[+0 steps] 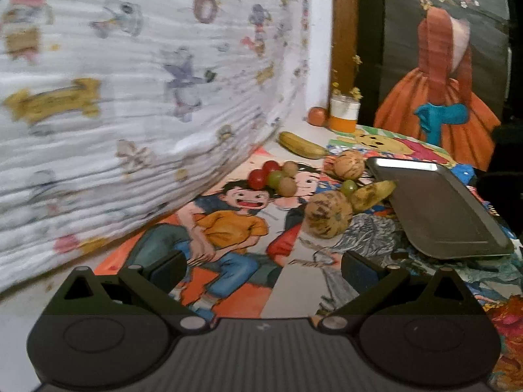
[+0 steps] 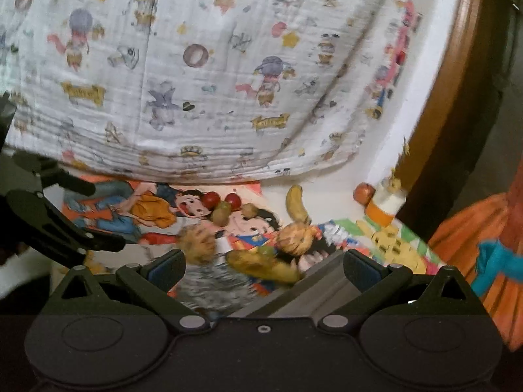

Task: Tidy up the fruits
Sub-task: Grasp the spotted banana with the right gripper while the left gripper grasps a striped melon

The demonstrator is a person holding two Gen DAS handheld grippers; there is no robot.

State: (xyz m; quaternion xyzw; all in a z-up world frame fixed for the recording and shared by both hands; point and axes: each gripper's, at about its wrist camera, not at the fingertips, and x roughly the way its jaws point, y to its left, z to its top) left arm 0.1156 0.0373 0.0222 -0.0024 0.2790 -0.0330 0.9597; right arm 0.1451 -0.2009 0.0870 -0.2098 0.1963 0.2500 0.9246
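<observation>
Fruit lies loose on the counter (image 1: 294,261), none yet on the metal tray (image 1: 451,215) at right. Your left hand-held gripper (image 1: 263,269) and right hand-held gripper (image 2: 263,269) both hang spread and empty. Start with the spotted banana (image 1: 372,192) touching the tray's near-left rim: bring the right one low, straddle its middle, and squeeze gently, since it probably bruises easily.

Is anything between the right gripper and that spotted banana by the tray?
Nothing visible. The right gripper has its jaws open and empty, and the spotted banana lies just ahead at the tray's edge. A green grape sits just behind it.
</observation>
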